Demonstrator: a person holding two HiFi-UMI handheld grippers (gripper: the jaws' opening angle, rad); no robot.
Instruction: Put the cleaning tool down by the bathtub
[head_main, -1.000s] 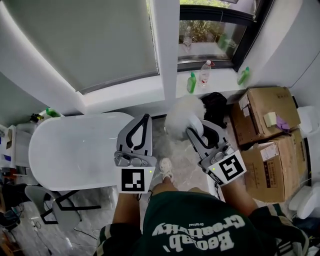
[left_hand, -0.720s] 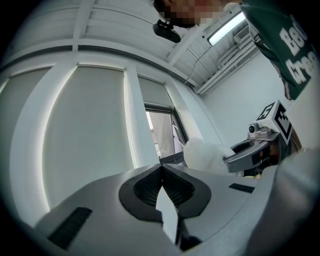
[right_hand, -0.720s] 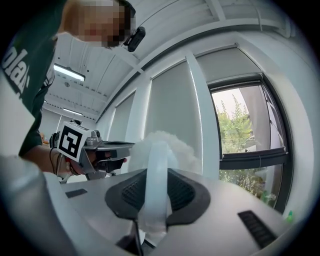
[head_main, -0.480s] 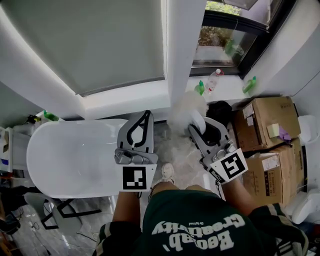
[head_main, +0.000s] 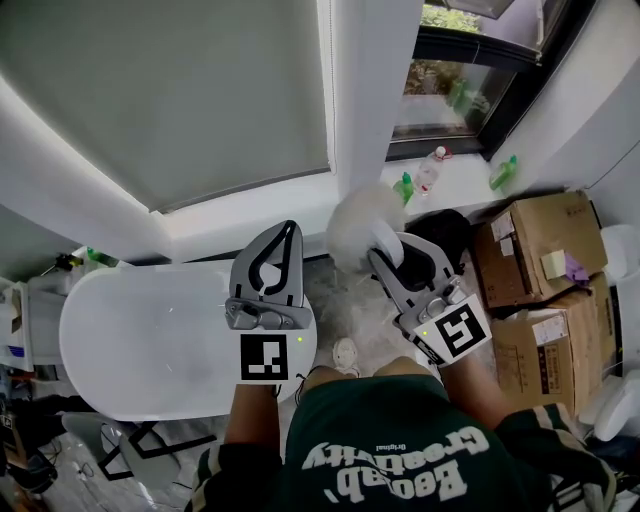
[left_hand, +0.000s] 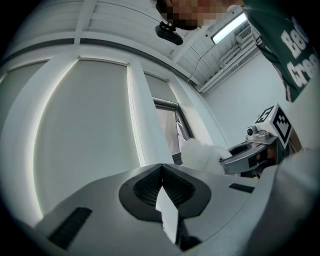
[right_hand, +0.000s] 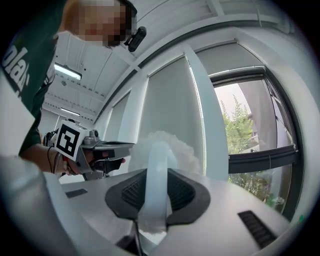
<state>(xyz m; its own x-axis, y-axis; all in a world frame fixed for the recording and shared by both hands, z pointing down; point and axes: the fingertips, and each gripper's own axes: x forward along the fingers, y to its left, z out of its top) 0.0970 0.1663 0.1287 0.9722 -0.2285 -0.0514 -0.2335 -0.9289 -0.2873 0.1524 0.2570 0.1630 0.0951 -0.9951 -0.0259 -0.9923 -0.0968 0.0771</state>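
The right gripper is clenched on the pale handle of the cleaning tool, a duster with a fluffy white head; the handle sits upright between the two dark pads, and the head projects beyond the jaw tips towards the far wall. The tool is held off the ground, above the marbled floor, just right of the bathtub's right end and left of a black bag. It touches neither the tub nor the floor. The left gripper is closed with its jaw tips meeting and grasps nothing; in the head view it hangs over the right end of the white bathtub, beside the right gripper and roughly parallel to it. On the far sill stand a green bottle, a clear bottle and a second green bottle. Cardboard boxes are stacked at the right. A grey roller blind covers the left window.
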